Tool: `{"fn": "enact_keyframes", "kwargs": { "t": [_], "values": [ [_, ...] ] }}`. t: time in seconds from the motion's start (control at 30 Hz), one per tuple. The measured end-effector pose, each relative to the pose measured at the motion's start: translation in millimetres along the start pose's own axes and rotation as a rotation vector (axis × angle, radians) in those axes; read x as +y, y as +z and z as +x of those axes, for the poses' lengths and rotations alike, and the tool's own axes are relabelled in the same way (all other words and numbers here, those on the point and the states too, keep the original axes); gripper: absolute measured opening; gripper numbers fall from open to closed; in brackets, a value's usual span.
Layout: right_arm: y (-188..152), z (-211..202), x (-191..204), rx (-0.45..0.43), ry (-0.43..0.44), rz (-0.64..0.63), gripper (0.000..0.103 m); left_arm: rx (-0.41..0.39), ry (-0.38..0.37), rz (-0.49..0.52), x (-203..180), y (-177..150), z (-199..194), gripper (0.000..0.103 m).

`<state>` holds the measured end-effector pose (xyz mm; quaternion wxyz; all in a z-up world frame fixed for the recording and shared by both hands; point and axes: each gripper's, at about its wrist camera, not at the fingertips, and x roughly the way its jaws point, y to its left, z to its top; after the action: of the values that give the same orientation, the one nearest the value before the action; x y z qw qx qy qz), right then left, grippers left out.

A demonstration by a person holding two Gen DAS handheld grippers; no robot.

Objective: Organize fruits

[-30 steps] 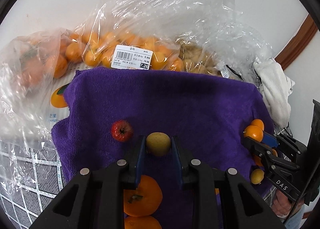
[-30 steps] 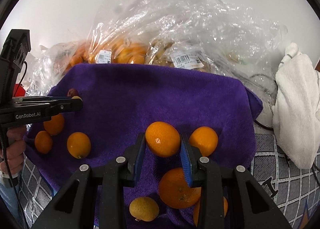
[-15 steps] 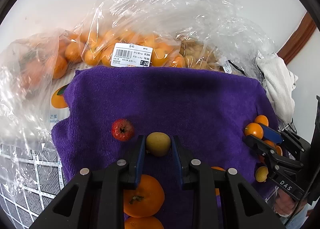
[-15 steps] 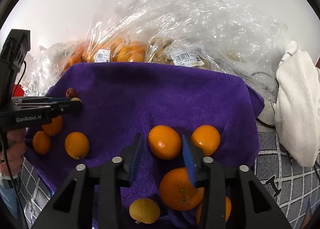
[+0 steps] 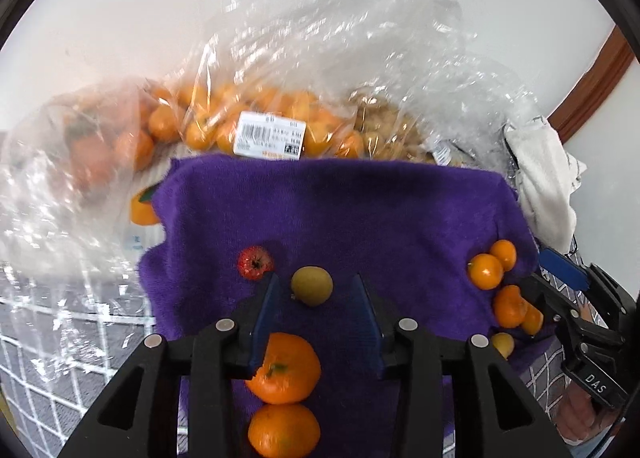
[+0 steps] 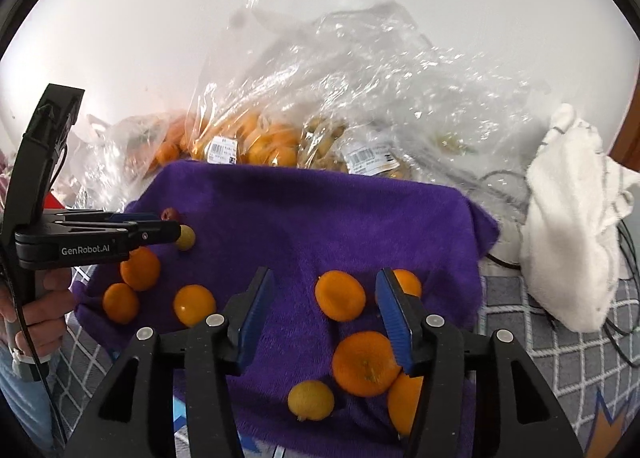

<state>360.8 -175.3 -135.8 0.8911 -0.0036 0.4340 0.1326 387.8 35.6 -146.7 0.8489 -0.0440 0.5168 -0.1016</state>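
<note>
Item: loose fruit on a purple towel, sorting in progress.

Yellow-green fruit: lower centre of the left wrist view, resting on the towel between the spread blue pads of the left gripper, touching neither. Gripper wide open, holding nothing. Small red fruit just beside the left pad, up and left. Two persimmon-like orange fruits stacked below, partly under the gripper body.

Mandarin: lower centre of the right wrist view, on the towel between the parted pads of the right gripper, nearer the right pad, untouched. Gripper wide open, empty. A second mandarin sits behind the right pad; a larger orange and a yellow citrus lie lower in frame.

Handling note: judged to be the release of one fruit per side. Each gripper is best drawn straight back and up, pads kept apart, so round fruit is not nudged into a roll on the soft pile.

Margins: broad bare towel across the middle and upper part of both views, open for further placing. Towel's far edge abuts clear plastic bags of fruit; white cloth at right frame edge; right-hand group sits close to the towel's right border, where roll-off looks possible.
</note>
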Motion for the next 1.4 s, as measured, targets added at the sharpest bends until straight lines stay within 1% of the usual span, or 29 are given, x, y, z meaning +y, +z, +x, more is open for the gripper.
{"fn": "enact_keyframes", "kwargs": {
  "t": [0.07, 0.13, 0.27, 0.33, 0.4, 0.47, 0.57, 0.6, 0.63, 0.67, 0.7, 0.73, 0.83, 0.87, 0.93, 1.0, 1.07, 1.13, 1.27, 1.4],
  "values": [
    [-1.1, -11.4, -0.3, -0.013, -0.014, 0.009, 0.053, -0.036, 0.026, 0.020, -6.3, -1.2, -16.5, 0.037],
    [-2.4, -28.4, -2.8, -0.011, -0.030, 0.035, 0.053, -0.064, 0.045, 0.036, -12.1, -3.3, -30.7, 0.041],
    [-8.6, -71.2, -5.3, -0.038, -0.048, 0.069, 0.053, -0.119, 0.077, 0.074, -28.6, -18.2, -67.6, 0.042],
    [-15.3, -96.0, -2.6, -0.064, -0.074, 0.065, 0.053, -0.132, 0.089, 0.085, -34.6, -28.4, -84.0, 0.052],
    [-24.0, -117.1, 2.4, -0.077, -0.084, 0.059, 0.053, -0.138, 0.083, 0.094, -41.8, -38.4, -95.6, 0.053],
    [-32.7, -133.7, 5.7, -0.087, -0.086, 0.055, 0.053, -0.148, 0.086, 0.093, -49.7, -54.3, -111.6, 0.057],
    [-48.1, -158.1, 10.8, -0.103, -0.118, 0.057, 0.054, -0.169, 0.092, 0.100, -62.4, -79.2, -133.1, 0.063],
    [-55.5, -168.0, 12.4, -0.108, -0.131, 0.056, 0.057, -0.170, 0.100, 0.107, -67.2, -88.4, -139.9, 0.065],
    [-60.2, -175.4, 12.3, -0.114, -0.133, 0.060, 0.063, -0.173, 0.107, 0.110, -70.9, -94.3, -144.3, 0.065],
    [-66.6, -183.7, 12.1, -0.123, -0.129, 0.071, 0.068, -0.184, 0.120, 0.110, -75.0, -102.4, -150.7, 0.065],
    [-74.7, -194.8, 11.6, -0.138, -0.119, 0.085, 0.076, -0.195, 0.135, 0.109, -78.1, -110.3, -156.5, 0.066],
    [-79.9, -202.2, 11.0, -0.150, -0.113, 0.089, 0.081, -0.206, 0.146, 0.110, -81.9, -118.1, -161.4, 0.068],
    [-99.0, -227.5, 11.9, -0.194, -0.128, 0.078, 0.089, -0.236, 0.155, 0.109, -90.0, -140.9, -178.8, 0.074],
    [-105.8, -235.9, 12.5, -0.213, -0.129, 0.073, 0.090, -0.246, 0.155, 0.107, -93.3, -149.5, -185.0, 0.074],
    [-118.6, -250.3, 12.1, -0.244, -0.121, 0.079, 0.095, -0.265, 0.158, 0.104, -98.8, -163.3, -195.1, 0.077],
    [-131.1, -262.9, 12.4, -0.252, -0.116, 0.082, 0.098, -0.288, 0.163, 0.100, -104.4, -177.9, -204.7, 0.078],
    [-140.6, -270.4, 12.8, -0.241, -0.132, 0.083, 0.100, -0.308, 0.161, 0.092, -109.2, -192.4, -212.8, 0.079],
    [-150.8, -277.0, 12.6, -0.233, -0.153, 0.091, 0.100, -0.320, 0.157, 0.088, -113.9, -202.8, -217.9, 0.080],
    [-174.9, -294.7, 12.1, -0.256, -0.155, 0.114, 0.101, -0.363, 0.153, 0.084, -120.2, -227.1, -232.8, 0.080],
    [-193.0, -309.1, 16.4, -0.266, -0.186, 0.110, 0.101, -0.397, 0.142, 0.080, -122.7, -243.5, -247.2, 0.080]
  ]
}}
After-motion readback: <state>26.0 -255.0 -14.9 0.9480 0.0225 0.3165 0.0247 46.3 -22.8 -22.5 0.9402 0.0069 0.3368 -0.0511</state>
